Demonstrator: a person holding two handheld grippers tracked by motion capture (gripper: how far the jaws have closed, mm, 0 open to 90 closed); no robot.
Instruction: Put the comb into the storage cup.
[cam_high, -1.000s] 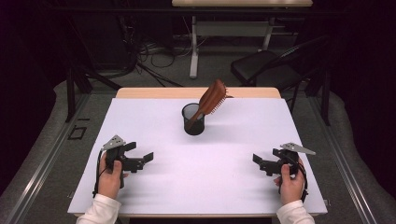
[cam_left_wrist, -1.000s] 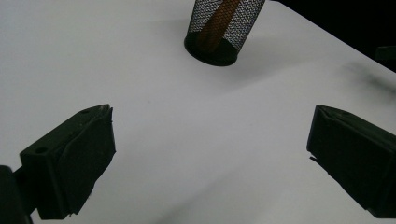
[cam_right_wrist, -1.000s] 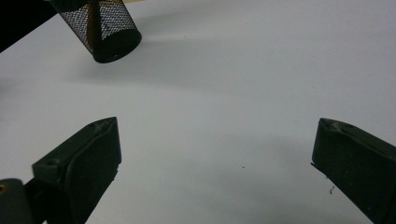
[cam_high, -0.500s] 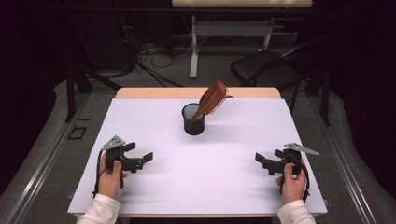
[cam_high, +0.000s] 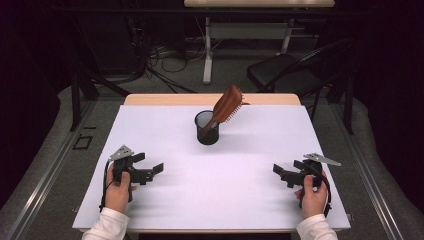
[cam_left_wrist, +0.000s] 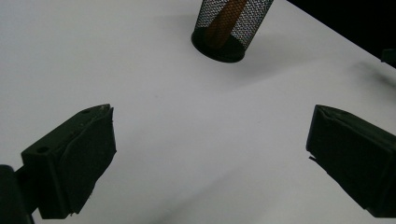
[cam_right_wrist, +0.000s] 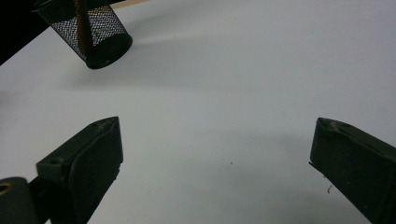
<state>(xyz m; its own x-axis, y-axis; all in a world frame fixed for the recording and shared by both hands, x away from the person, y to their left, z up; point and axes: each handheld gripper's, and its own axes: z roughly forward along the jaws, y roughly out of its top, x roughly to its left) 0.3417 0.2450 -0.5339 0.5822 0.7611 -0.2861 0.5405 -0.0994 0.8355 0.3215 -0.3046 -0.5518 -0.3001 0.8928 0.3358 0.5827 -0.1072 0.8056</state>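
A brown wooden hairbrush (cam_high: 227, 105) stands handle-down in a black mesh cup (cam_high: 206, 128), its bristled head leaning out to the right over the rim. The cup sits upright at the far middle of the white table (cam_high: 165, 200); through the mesh, the handle shows in both gripper views (cam_left_wrist: 224, 16). The left claw (cam_high: 151, 171) rests at the near left, released, its jaws spread wide with nothing between them. The right claw (cam_high: 280, 173) rests at the near right, likewise released and empty. Both point inward toward the middle of the table, well apart from the cup. Judged from this layout, the work stands at a rest position: the brush is seated in its holder and neither claw is engaged. Should the brush be taken next, one claw must travel far and inward, then close on the exposed head or neck above the rim, the other perhaps steadying the light cup against tipping. No brand, label or writing can be read on any object.
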